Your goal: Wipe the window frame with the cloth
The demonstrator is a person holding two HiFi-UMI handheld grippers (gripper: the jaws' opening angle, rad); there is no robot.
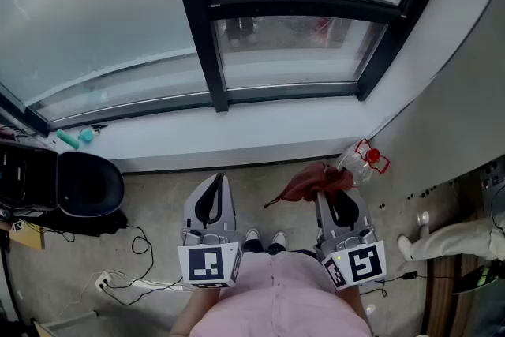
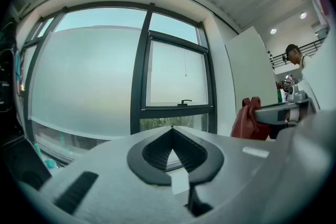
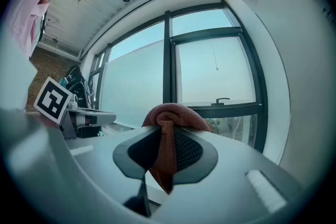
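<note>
Item: dark red terry cloth [image 3: 176,115], bunched and clamped between the closed jaws of the right gripper [image 3: 167,136], held low and well apart from the dark metal window frame [image 1: 207,43].
Left gripper [image 2: 172,136]: jaws together, nothing held.
Step, judged: approach, no wiping yet. The next move calls for raising the cloth and pressing it onto the frame.
Obscured: frame's left run cut off; dirt not discernible.

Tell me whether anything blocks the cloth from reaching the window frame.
Nothing visible does. The right hand-held gripper holds the cloth, with open air between it and the window frame. A plastic bottle lies beside the cloth, well below the frame.
</note>
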